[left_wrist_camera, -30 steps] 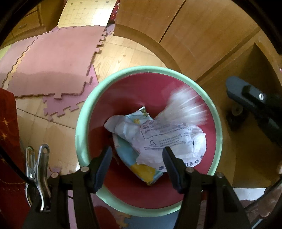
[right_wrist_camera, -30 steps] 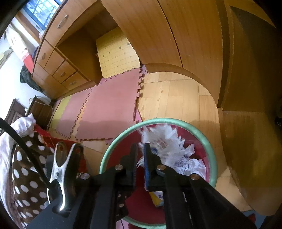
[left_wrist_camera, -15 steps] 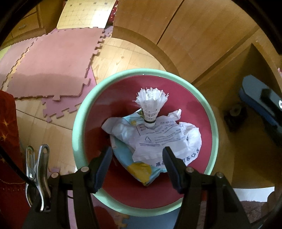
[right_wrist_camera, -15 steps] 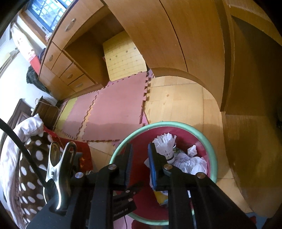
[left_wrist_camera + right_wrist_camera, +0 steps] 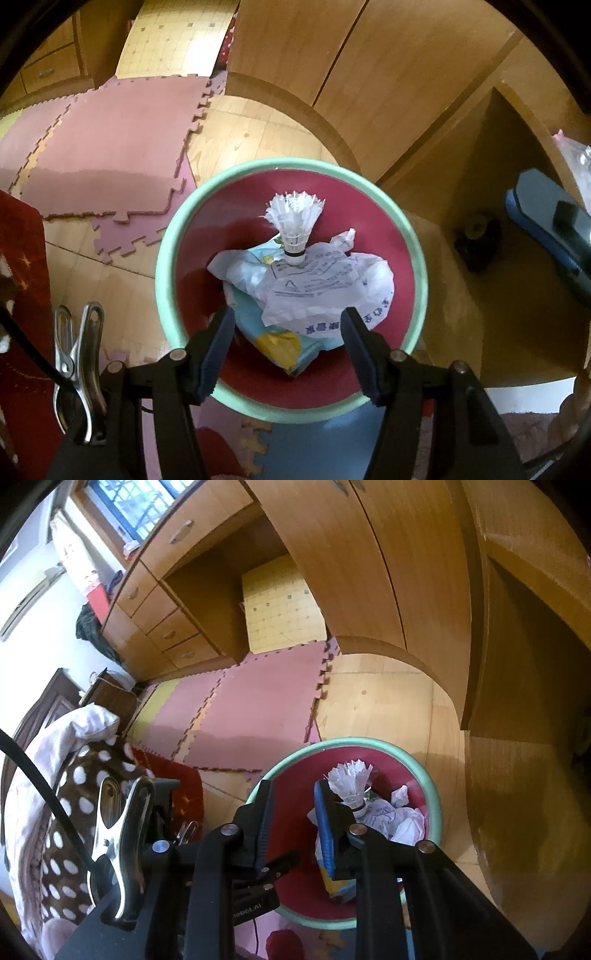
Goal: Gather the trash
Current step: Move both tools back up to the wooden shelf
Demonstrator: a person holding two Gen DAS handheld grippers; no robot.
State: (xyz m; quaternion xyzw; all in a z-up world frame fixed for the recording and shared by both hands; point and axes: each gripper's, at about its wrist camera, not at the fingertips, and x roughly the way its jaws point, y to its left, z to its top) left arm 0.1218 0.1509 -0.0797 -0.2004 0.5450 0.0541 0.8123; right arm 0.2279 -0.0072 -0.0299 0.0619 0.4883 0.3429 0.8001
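A red bin with a mint green rim [image 5: 162,266] [image 5: 436,805] stands on the floor. Inside lie a crumpled white and blue wrapper [image 5: 314,288] [image 5: 391,816] and a white shuttlecock [image 5: 293,221] [image 5: 351,781] standing on top of it, feathers up. My left gripper [image 5: 286,321] hovers over the bin's near side, open, nothing between its fingers. My right gripper [image 5: 293,805] hangs above the bin's left part, its jaws opening with nothing between them. Part of the right gripper [image 5: 550,218] shows at the right of the left wrist view.
Pink foam mats [image 5: 110,151] [image 5: 255,701] cover the wood floor left of the bin. Wooden cabinets [image 5: 369,74] [image 5: 406,572] curve behind it, with a drawer desk [image 5: 159,602] further back. A spotted brown blanket [image 5: 66,812] and red cloth [image 5: 22,295] lie at the left.
The shuttlecock dropped from my right gripper into the bin and came to rest on the wrapper. The right jaws spread apart. Both grippers rose away from the bin.
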